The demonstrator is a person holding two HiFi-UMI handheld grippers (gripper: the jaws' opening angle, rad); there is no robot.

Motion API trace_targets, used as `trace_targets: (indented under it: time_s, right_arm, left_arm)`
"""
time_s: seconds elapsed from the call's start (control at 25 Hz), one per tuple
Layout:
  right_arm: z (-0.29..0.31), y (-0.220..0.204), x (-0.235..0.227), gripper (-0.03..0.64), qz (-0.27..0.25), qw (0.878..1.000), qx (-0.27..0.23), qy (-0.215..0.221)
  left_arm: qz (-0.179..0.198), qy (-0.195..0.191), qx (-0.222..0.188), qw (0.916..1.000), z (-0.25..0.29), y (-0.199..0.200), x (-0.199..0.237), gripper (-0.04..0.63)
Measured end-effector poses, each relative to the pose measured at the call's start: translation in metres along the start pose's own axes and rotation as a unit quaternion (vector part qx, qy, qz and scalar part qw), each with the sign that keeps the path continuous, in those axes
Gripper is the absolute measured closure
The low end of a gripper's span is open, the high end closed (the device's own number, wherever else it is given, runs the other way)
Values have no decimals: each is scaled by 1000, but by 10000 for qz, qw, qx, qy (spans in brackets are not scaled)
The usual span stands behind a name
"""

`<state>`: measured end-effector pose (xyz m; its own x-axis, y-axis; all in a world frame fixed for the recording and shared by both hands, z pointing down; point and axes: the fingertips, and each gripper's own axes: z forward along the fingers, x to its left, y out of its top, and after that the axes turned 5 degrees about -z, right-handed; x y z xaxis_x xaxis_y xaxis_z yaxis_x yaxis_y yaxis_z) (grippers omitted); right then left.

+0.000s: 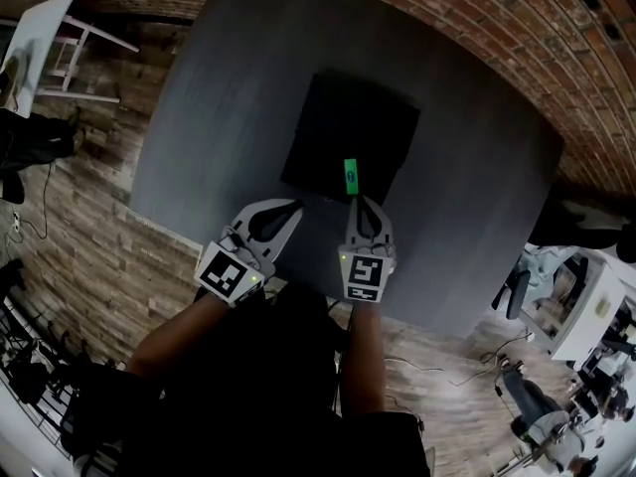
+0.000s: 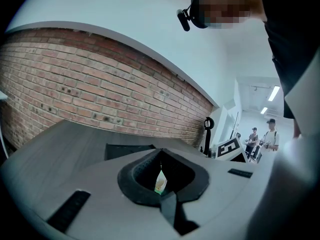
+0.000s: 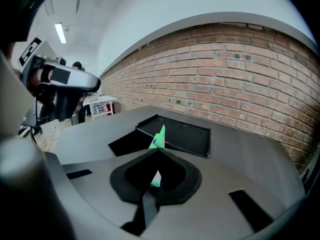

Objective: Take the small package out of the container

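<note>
Grey right tongs [image 3: 158,150]: clenched hard on the green packet [image 3: 159,137], which stood up past the tips.
Partner: left tongs [image 2: 161,152] had their tips together too. A pale packet [image 2: 160,183] showed in the gap behind them and looked pinched there.
Spacing: the two tongs sat side by side, near but apart, over the table's near edge.
Green packet's place: it was held in the air above the near rim of the black tray [image 1: 328,132], not resting in it.
Tray: it lay flat on the grey table [image 1: 219,87].
Backdrop: a brick wall [image 3: 240,79] ran beyond the table.
Risk: only a thin strip of packet was gripped, so a wrist roll or a jerk could let it slide free and drop back into the tray.
Second risk: tongs this near each other could knock together and shake a packet loose.
</note>
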<state>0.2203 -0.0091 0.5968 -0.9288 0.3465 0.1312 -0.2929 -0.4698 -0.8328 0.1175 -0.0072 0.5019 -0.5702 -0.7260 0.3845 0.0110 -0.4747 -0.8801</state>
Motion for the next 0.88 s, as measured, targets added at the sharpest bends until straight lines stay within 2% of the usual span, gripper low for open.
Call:
trace_targets:
  time_s: [0.52, 0.72, 0.88]
  right_arm:
    - [-2, -5, -1, 594, 221, 9997, -53, 35]
    - [-3, -9, -3, 594, 257, 9997, -3, 11]
    - [-4, -11, -3, 593, 286, 9996, 25, -22]
  left_arm:
    - [-30, 17, 119, 9999, 5, -5, 1, 561]
    - [-60, -29, -37, 10000, 9, 2, -2, 561]
    - [-19, -31, 125, 9999, 8, -6, -1, 561]
